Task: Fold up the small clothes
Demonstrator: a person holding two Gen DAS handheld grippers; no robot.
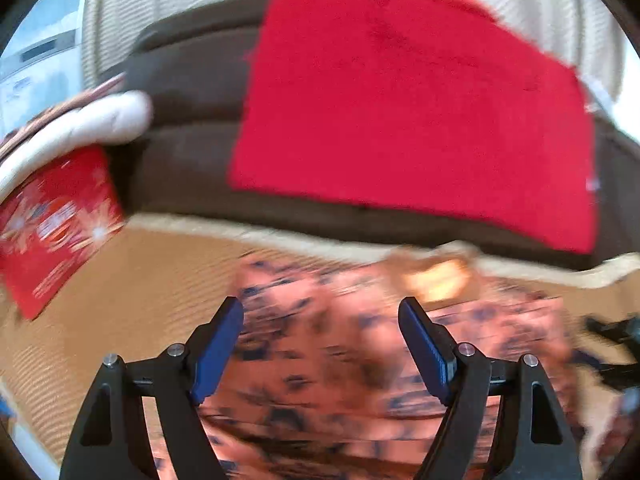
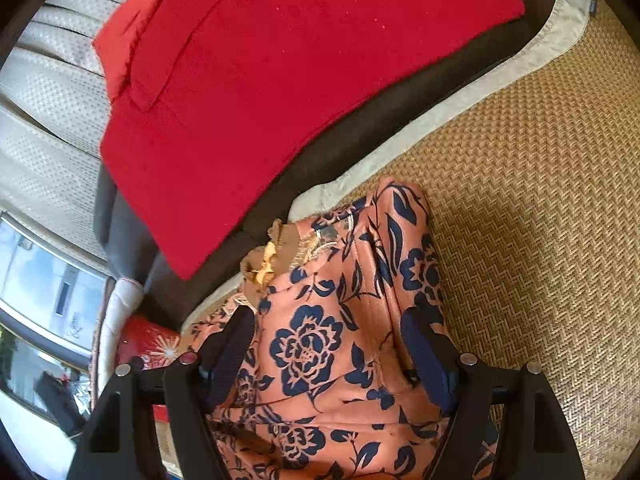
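At the far left of your left wrist view, a red patterned box (image 1: 60,224) sits under a white padded roll (image 1: 80,128), both badly blurred. Next to them a dark brown cushion (image 1: 188,120) runs across the middle of the frame, and a red cloth (image 1: 412,120) lies flat on top of it. Below that is the woven mat (image 1: 132,280) with its pale border, and on the mat lies the floral garment (image 1: 340,360), salmon with dark blue flowers, smeared by motion blur. Your left gripper (image 1: 320,344) hovers over that garment with its fingers (image 1: 218,352) spread wide and nothing between them.

In your right wrist view, the left edge shows pale quilted upholstery (image 2: 48,100) and, lower down, the same red patterned box (image 2: 152,344) tucked beside the white roll. The red cloth (image 2: 280,92) fills the upper middle, resting on the brown cushion (image 2: 380,120). The floral garment (image 2: 340,320) lies bunched lengthwise on the woven mat (image 2: 540,220), its tan ruffled neckline (image 2: 280,252) pointing toward the cushion and touching the mat's pale border. Your right gripper (image 2: 326,352) is over the middle of the garment, fingers (image 2: 424,352) parted on either side of the bunched fabric; the fabric rises between them, but they are not pressed together on it. To the right of the garment there is only bare mat.
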